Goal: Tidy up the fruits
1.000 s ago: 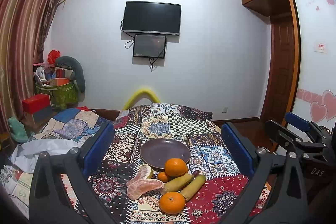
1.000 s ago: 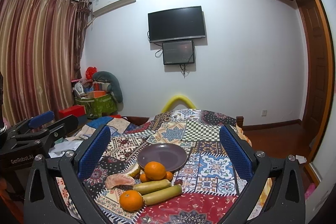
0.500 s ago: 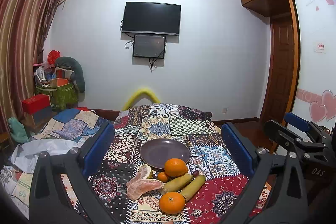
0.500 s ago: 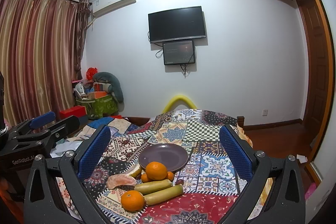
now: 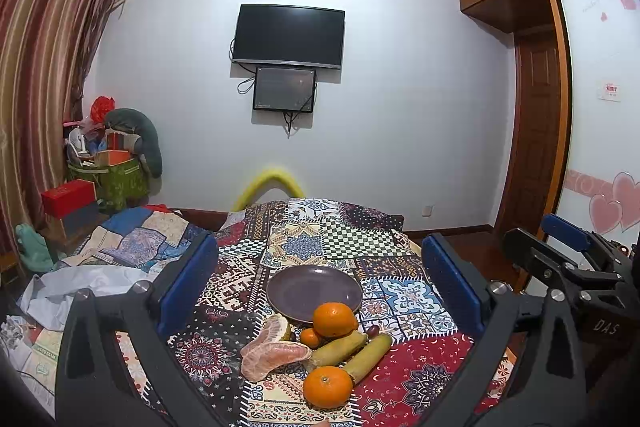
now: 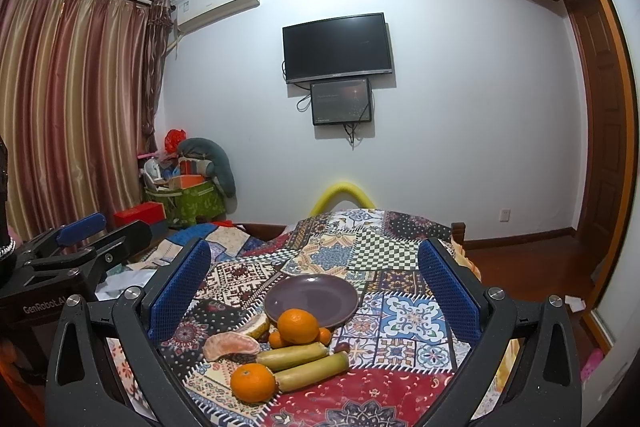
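Both tools hang above the near end of a desk draped in a patchwork cloth (image 5: 404,295) of many colours. The left hand-held gripper (image 5: 320,291) has its blue-padded jaws spread wide with nothing between them; the right hand-held gripper (image 6: 316,291) is likewise spread wide and holds nothing.

Nearest on the cloth lies a round orange (image 5: 328,386), and just beyond it two yellow-green cut stalks (image 5: 366,353) rest side by side, tilted across the cloth. To the left of them sits a peeled pink pomelo segment (image 5: 272,353), with a second wedge in pale yellow rind (image 5: 280,327) touching it behind. A small orange tangerine (image 5: 310,338) sits between that wedge and the stalks. In the right wrist view a second small tangerine (image 6: 325,335) and a dark reddish fruit (image 6: 342,347) show on the right of the heap. A larger orange (image 5: 334,319) stands behind them, against the near rim of a round, shallow, dark purple plate (image 5: 314,289), which carries no fruit.

Past the plate the cloth runs to the far edge, where a curved yellow foam tube (image 5: 272,183) rises. On the white wall beyond hang a black flat television (image 5: 288,37) and a smaller dark screen (image 5: 284,95) under it. Striped red-and-gold curtains (image 6: 72,107) hang at the left.
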`<action>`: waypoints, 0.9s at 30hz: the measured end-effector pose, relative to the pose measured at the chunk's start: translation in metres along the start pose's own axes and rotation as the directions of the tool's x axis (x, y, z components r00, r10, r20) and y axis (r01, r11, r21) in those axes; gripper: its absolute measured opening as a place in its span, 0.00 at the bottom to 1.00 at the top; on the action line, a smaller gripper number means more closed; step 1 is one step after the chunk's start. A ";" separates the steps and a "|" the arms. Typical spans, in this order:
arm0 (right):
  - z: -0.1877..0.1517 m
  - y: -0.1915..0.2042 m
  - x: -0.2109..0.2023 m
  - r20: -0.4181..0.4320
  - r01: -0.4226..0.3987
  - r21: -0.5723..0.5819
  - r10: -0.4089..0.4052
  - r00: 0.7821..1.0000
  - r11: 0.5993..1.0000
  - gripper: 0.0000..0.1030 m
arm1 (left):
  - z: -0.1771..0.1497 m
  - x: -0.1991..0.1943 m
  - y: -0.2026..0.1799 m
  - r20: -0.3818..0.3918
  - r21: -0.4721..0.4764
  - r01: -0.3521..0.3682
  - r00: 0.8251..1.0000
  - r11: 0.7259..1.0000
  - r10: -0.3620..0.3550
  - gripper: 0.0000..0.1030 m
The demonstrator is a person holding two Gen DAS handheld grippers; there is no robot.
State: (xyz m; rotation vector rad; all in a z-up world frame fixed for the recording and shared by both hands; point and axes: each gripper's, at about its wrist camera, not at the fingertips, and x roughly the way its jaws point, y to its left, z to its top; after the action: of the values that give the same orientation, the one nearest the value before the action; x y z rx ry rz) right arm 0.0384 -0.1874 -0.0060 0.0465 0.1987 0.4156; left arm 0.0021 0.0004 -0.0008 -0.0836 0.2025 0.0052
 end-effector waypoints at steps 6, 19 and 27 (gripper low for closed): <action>0.000 -0.001 0.001 -0.003 0.002 0.000 -0.002 1.000 1.000 1.00 | 0.000 -0.001 0.001 0.001 0.002 0.000 1.000 1.000 0.000 1.00; -0.014 -0.012 0.020 -0.076 0.044 -0.012 -0.044 0.996 0.999 1.00 | -0.013 0.021 0.009 -0.069 -0.011 -0.002 0.998 1.000 0.001 1.00; -0.040 -0.034 0.043 -0.209 0.057 0.031 -0.050 0.977 0.998 1.00 | -0.043 0.058 0.017 -0.188 -0.009 -0.030 0.982 1.000 0.028 1.00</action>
State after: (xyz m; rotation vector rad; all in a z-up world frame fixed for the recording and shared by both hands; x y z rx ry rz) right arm 0.0819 -0.2006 -0.0563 0.0339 0.4132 0.3628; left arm 0.0496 0.0137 -0.0560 -0.0926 0.3930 0.0275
